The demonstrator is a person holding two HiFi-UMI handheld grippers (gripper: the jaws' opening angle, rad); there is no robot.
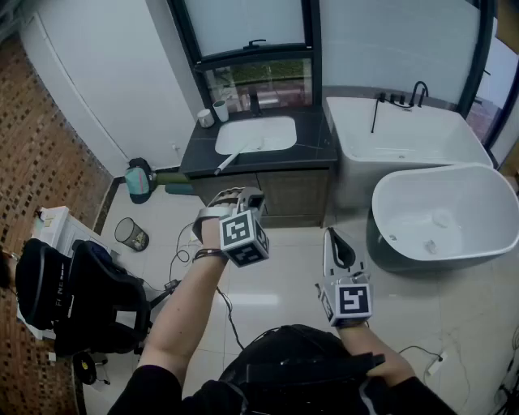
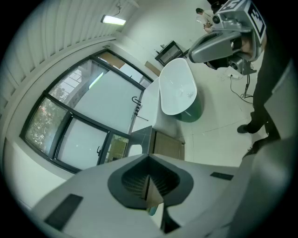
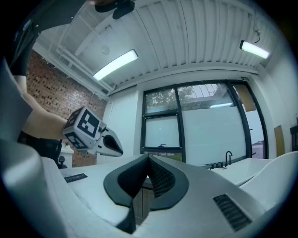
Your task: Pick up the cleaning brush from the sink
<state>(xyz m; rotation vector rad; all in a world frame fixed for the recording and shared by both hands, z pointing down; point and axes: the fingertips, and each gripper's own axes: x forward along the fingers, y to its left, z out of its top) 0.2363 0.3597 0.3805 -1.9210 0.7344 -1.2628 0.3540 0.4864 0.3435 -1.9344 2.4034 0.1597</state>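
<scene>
Left gripper (image 2: 149,158) closed and empty, right gripper (image 3: 149,158) likewise — cleaning brush (image 1: 229,160) lying at sink (image 1: 277,134) edge, well ahead

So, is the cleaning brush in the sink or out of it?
Partly in: cleaning brush lies over the sink rim, handle pointing out.

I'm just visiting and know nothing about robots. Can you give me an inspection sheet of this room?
Surface: dark vanity counter with a white sink.
Job's things: cleaning brush lies with its handle over the sink's rim, untouched.
Clutter: two cups beside the sink; wastebasket on the floor.
Grippers: left gripper and right gripper both shut, empty, short of the vanity.
Cables: loose cables on the floor.
Surroundings: two white bathtubs, windows, black chair.
</scene>
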